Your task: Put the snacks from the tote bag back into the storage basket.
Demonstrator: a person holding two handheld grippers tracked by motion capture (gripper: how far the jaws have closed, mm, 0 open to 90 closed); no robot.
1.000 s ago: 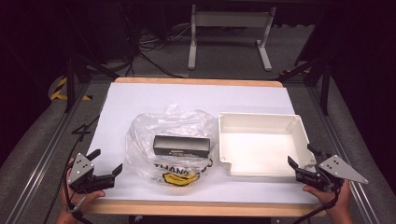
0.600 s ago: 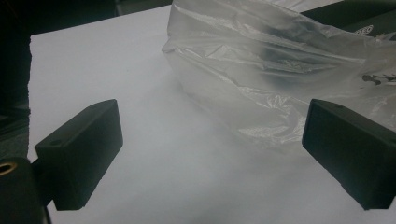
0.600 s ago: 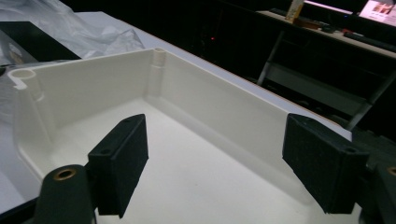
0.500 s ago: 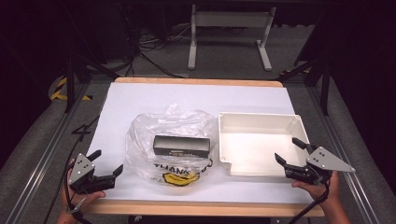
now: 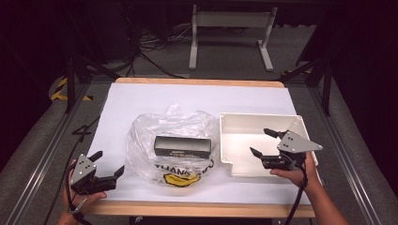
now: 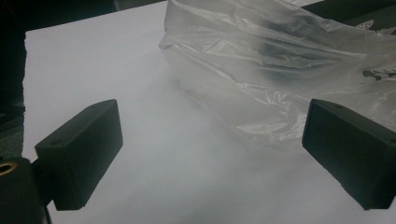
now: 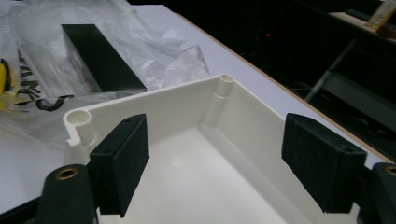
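My right gripper (image 5: pixel 265 143) sits over the white tray (image 5: pixel 244 123), jaws spread wide and gripping nothing; in the right gripper view both black pads (image 7: pixel 122 163) hang above the tray's bare floor, aimed at its far wall and the bag beyond. My left gripper (image 5: pixel 107 165) rests near the table's front left corner, jaws equally released and bare, with the white tabletop (image 6: pixel 93 60) between them and the crumpled clear plastic bag (image 6: pixel 280 70) just ahead and to one side, not touching. The bag (image 5: pixel 173 140) lies in the middle of the table, just beside the tray's left wall, with a black box (image 5: pixel 182 146) lying flat inside it. I judge the work barely begun: the box is not yet out of the bag, and nothing lies in the tray. What is left, as I read it, is taking hold of the bag, drawing the box out and setting it in the tray.
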